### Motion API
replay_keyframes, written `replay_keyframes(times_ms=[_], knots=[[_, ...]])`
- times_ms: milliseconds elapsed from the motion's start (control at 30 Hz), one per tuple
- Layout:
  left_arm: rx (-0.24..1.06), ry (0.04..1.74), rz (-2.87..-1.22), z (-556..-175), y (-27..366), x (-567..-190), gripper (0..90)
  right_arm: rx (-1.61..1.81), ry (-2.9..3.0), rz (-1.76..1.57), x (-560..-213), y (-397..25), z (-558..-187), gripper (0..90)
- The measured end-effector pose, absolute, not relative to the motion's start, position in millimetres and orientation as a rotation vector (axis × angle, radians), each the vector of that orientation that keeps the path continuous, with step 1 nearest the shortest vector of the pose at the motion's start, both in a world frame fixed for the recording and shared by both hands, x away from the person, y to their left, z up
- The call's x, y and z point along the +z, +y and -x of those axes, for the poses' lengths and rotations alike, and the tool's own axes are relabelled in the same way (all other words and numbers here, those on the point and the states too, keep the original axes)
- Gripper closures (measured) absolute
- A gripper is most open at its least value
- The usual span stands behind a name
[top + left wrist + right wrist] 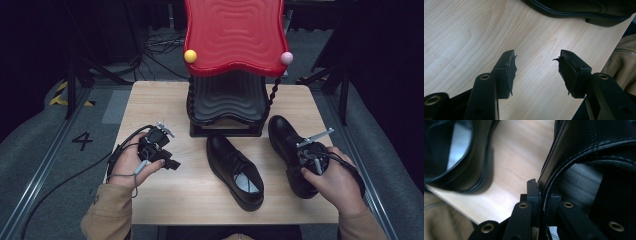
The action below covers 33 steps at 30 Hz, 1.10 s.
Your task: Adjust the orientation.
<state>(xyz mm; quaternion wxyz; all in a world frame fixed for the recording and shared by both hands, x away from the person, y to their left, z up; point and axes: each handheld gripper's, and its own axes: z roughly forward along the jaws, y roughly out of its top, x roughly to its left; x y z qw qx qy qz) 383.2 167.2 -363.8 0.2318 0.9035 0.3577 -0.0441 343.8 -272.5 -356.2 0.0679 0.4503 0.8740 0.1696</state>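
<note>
A: Wooden table (165, 195) — status?
B: Red-and-black rack (234, 35) at the back. Right shoe (289, 150) front-right of rack, right gripper (544, 192) clamped on its collar. Left shoe (235, 170) in front of rack.
A: Left gripper (536, 67)?
B: Front-left of rack, jaws wide apart, holding nothing.

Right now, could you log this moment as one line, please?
right gripper shut on right shoe collar | left gripper open over table

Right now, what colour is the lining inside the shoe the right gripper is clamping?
Black with fine ribbed stripes, on the right shoe's lining; the right gripper view shows it best.
</note>
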Motion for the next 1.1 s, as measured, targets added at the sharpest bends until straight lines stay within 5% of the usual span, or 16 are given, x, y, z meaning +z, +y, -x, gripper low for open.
replay_keyframes(times_ms=[1100], knots=[[-0.126,1.046,-2.474,-375.1,181.0,-369.0,47.4,0.401,2.810,-0.812,-407.4,-196.3,-359.8,82.5]])
